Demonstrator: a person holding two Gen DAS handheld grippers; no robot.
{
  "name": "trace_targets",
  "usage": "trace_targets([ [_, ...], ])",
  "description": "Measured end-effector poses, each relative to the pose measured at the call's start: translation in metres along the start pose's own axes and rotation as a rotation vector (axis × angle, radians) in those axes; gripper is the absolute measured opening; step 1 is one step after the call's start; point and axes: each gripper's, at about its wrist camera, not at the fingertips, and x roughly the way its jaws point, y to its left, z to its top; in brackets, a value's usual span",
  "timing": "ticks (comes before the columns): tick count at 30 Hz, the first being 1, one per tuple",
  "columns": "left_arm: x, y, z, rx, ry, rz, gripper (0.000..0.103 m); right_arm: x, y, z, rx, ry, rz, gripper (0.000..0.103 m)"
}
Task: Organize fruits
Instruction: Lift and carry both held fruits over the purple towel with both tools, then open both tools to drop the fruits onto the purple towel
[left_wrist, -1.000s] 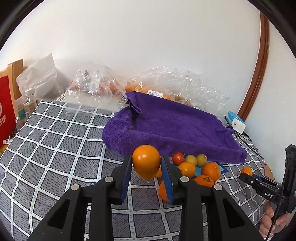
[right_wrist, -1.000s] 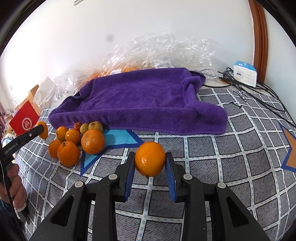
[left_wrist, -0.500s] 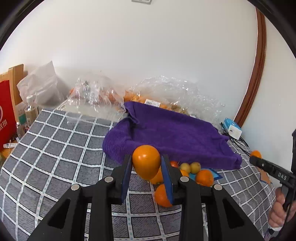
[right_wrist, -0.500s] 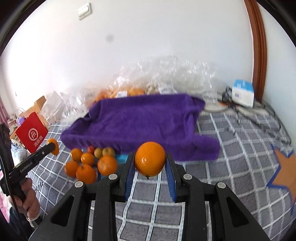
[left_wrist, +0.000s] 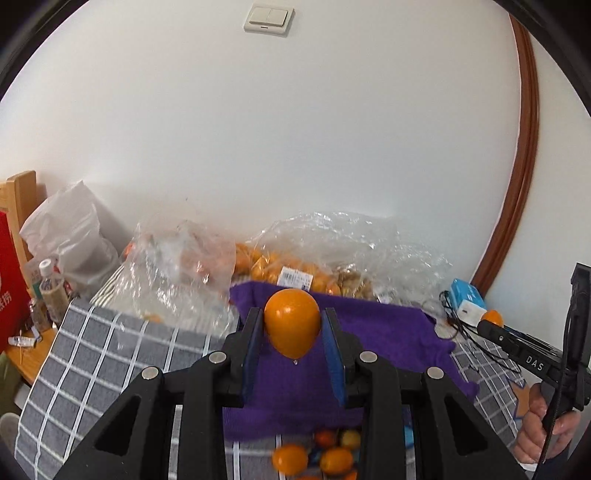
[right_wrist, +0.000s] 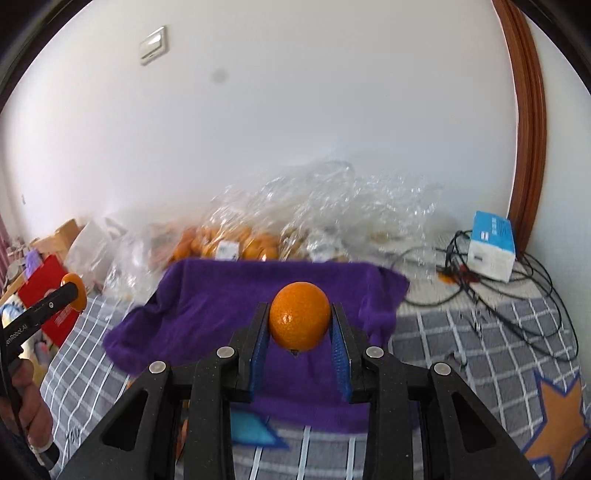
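- Left wrist view:
  - White wall with a light switch (left_wrist: 269, 19) fills the background; below it a grid-patterned grey cloth (left_wrist: 110, 343) covers the table, with clear plastic bags of fruit (left_wrist: 295, 266) against the wall and a purple towel (left_wrist: 388, 332) spread in front of them.
  - Left tongs (left_wrist: 292, 345) are clamped on a smooth orange fruit (left_wrist: 291, 323), pads pressing its two sides so it hangs free above the towel; the high carry reads as clearing the loose fruit pile (left_wrist: 317, 454) at the towel's near edge, and the towel is probably the place to set it.
  - That fruit is slightly egg-shaped: its long axis runs about upright, the narrower tip with a small nub pointing down.
  - At the right edge the person's right hand (left_wrist: 546, 432) grips the other tool, whose tongs hold a second fruit, seen only as a small orange blob.

- Right wrist view:
  - Same wall and towel (right_wrist: 221, 302), with a blue-and-white box (right_wrist: 493, 245) and tangled black cables (right_wrist: 517, 295) on the cloth to the right.
  - Right tongs (right_wrist: 300, 338) are closed on a dimpled orange (right_wrist: 299, 321), squeezed across its middle and raised over the towel, apparently for the same reason.
  - It is nearly round, so no clear long axis; its dark stem end faces down and slightly toward the camera.
  - Left tongs show at the left edge, carrying their fruit.
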Motion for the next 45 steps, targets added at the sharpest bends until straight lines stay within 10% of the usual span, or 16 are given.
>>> trace_targets([
  [13, 0.099, 0.011, -0.024, -0.019, 0.105, 0.03, 0.03, 0.085, -0.035, -0.01, 0.08, 0.12, -0.045, 0.032],
  [45, 0.139, 0.009, -0.048, 0.053, 0.296, 0.051, 0.031, 0.124, -0.028, -0.046, 0.033, 0.231, -0.057, 0.033],
])
